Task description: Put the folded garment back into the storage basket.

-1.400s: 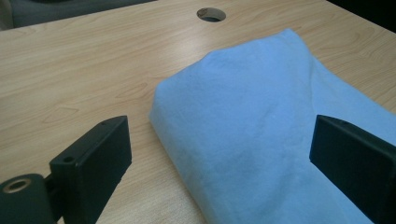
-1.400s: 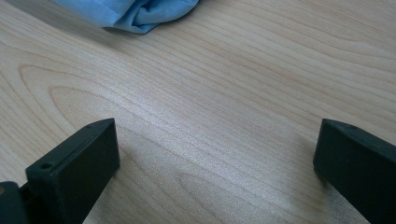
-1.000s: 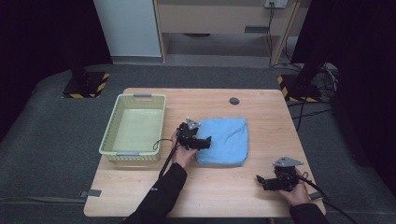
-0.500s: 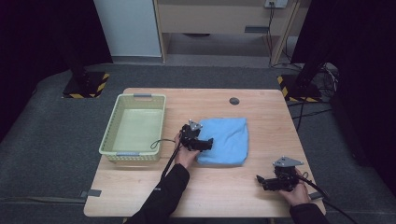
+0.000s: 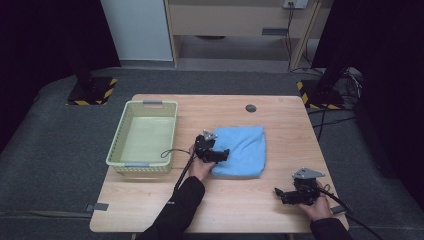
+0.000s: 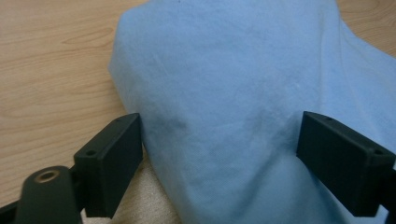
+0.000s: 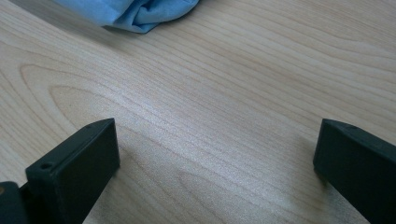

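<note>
Since the earlier frames, almost nothing is shifted on the table [image 5: 280, 125]: only the left gripper [image 5: 222, 155] is changed, its jaws having just been closing a little around the near edge of the blue cloth [image 5: 240, 150]. They are still set wide, and in the left gripper view the cloth [image 6: 243, 93] is seen bulging between the two black pads [image 6: 112, 163]; a firm pinch cannot be confirmed, so the cloth is not taken as held.

No brand, label or readable writing is found on any object.

From the high view, the cloth is seen folded at the middle of the table, just to the right of the pale green basket [image 5: 120, 145], and a small dark round mark [image 5: 250, 108] is seen farther back. The right gripper [image 5: 280, 194] is kept near the front right corner, well apart from the cloth.

In the right gripper view, wide open jaws are shown over bare wood, nothing between them, with a rumpled corner of the cloth [image 7: 140, 14] at the top edge.
</note>
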`<state>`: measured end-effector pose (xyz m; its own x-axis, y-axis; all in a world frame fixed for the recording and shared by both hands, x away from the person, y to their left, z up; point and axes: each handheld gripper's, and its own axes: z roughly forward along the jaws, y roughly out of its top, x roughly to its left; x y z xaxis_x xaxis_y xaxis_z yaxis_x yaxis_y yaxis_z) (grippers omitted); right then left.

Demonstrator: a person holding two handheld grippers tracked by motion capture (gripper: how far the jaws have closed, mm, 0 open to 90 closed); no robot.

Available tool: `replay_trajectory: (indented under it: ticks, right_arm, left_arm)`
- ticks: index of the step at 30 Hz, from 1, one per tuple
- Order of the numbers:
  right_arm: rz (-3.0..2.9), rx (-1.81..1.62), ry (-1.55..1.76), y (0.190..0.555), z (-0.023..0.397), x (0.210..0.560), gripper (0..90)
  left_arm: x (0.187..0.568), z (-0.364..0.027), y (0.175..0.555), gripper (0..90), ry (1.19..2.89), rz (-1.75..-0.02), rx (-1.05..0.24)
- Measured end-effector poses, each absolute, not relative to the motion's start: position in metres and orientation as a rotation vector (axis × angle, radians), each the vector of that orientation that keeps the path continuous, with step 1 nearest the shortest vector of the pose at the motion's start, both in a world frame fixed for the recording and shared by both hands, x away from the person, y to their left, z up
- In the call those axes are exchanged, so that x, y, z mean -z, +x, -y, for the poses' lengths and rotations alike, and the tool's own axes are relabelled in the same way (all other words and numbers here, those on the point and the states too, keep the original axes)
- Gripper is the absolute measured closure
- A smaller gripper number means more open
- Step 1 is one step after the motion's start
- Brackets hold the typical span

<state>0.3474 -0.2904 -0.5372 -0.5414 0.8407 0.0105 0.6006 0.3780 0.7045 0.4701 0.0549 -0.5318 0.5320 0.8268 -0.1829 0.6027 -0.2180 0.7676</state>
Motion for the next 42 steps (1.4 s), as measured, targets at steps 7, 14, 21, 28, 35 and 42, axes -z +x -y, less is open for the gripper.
replay_trajectory:
  ticks: [7, 14, 21, 28, 35, 42]
  right_arm:
    - [-2.294, -0.953, 1.257, 0.347, 0.290, 0.537, 0.4]
    - [-2.293, -0.952, 1.257, 0.347, 0.290, 0.537, 0.4]
    - [-2.294, -0.952, 1.257, 0.347, 0.290, 0.537, 0.3]
    - [-2.295, -0.952, 1.255, 0.347, 0.290, 0.537, 0.3]
    - [-2.296, -0.953, 1.255, 0.347, 0.291, 0.537, 0.3]
    - [-2.296, -0.953, 1.254, 0.347, 0.291, 0.537, 0.3]
  left_arm:
    - [0.534, -0.055, 0.470, 27.1, 1.926, -1.167, -0.289]
    - [0.531, -0.052, 0.468, 49.5, 1.920, -1.192, -0.246]
    - [0.522, -0.045, 0.463, 67.7, 1.962, -1.196, -0.312]
    - [0.515, -0.044, 0.462, 71.7, 1.939, -1.186, -0.328]
    - [0.492, -0.043, 0.458, 72.7, 1.910, -1.133, -0.346]
    - [0.468, -0.046, 0.450, 72.9, 1.888, -1.082, -0.364]
